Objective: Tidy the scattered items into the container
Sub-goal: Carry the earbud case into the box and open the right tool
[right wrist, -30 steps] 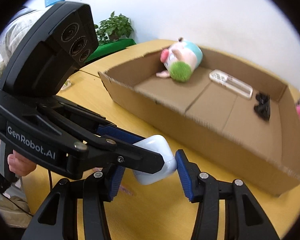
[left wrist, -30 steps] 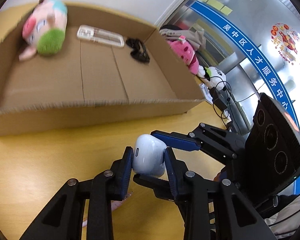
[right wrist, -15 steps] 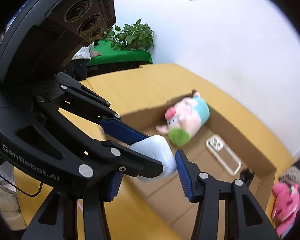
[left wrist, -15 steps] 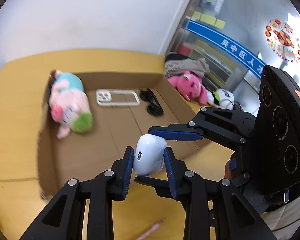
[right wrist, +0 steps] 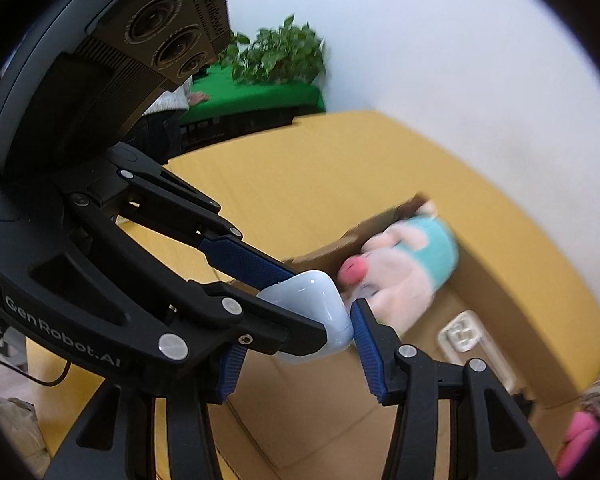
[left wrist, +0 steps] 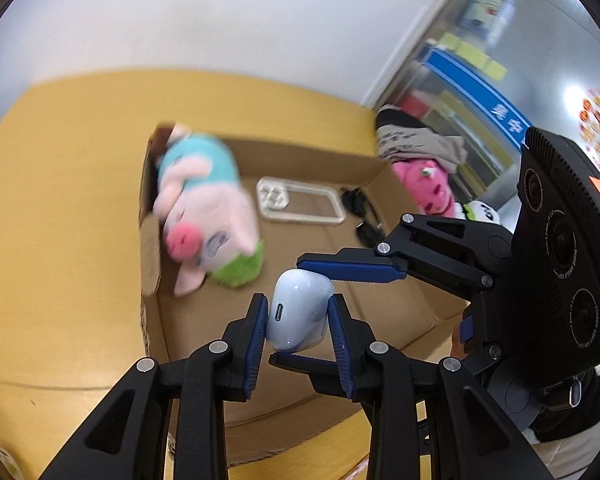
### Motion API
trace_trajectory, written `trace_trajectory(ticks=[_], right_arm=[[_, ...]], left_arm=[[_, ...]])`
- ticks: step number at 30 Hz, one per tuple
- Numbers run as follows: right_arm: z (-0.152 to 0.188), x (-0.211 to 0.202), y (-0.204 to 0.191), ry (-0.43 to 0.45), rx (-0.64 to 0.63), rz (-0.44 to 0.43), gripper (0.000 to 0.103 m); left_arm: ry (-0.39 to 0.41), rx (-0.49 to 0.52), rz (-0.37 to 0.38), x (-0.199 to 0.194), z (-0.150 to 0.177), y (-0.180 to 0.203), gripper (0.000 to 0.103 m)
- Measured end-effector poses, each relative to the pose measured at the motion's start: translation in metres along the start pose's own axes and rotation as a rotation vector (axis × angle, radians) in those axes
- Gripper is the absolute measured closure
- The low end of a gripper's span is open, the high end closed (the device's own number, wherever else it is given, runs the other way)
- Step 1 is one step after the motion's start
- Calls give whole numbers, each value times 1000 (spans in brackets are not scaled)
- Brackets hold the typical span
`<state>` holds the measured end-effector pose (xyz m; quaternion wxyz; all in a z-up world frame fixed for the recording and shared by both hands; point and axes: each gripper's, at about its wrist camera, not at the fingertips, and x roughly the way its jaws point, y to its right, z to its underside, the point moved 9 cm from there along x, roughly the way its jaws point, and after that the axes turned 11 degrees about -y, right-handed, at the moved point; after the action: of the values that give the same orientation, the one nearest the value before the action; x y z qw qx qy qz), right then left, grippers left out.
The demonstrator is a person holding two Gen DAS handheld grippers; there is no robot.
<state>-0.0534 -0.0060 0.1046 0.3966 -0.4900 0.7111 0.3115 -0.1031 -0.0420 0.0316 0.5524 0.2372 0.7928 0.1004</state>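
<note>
Earbud case, smooth, rounded, glossy; ribbed tongs

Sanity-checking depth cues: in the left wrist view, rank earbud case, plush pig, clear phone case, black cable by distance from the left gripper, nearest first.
From the left gripper:
1. earbud case, clamped between its fingers, over the cardboard box.
2. plush pig, box's left end.
3. clear phone case, box floor beyond the pig.
4. black cable, right of the phone case; those two are too close to call.
</note>
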Motion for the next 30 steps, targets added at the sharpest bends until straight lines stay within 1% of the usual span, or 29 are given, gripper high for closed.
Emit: trace_trajectory(ticks=[4,7,10,13,16,17,18,21,23,25,28,29,30], right_arm=[[10,45,-1,-83,42,-103,54],[20,74,1,-149,80,-164,54],[29,93,3,-203,131,-221,55],[37,107,4,-257,172,-263,56],[45,118,3,-306,192,-278,59],[49,122,3,-326,202,-285,59],[51,125,2,-339,211,-291,59],[50,121,2,-327,211,-291,58],[50,118,2,-319,218,-288,58],[52,114,3,-311,223,-274,52],[57,101,4,-279,239,-257,44],[58,95,5,-265,245,-246,43],[60,89,6,-249,251,-231,39]], left_arm=[[-88,-93,18,38,15,-30,70],[-134,-136,13,58,23,-43,70],[-174,-174,3,75,28,-52,71],[-209,-174,-33,86,32,-53,71],[-237,-182,-72,95,35,-53,72],[-246,-184,-92,99,36,-53,76],[-254,-187,-111,102,37,-53,78],[-255,-215,-118,104,37,-55,76],[-256,-218,-137,105,38,-57,75],[-258,-211,-158,104,41,-56,75],[-239,-204,-196,98,44,-54,75],[-223,-202,-204,92,43,-53,71],[-198,-201,-217,84,42,-51,67]])
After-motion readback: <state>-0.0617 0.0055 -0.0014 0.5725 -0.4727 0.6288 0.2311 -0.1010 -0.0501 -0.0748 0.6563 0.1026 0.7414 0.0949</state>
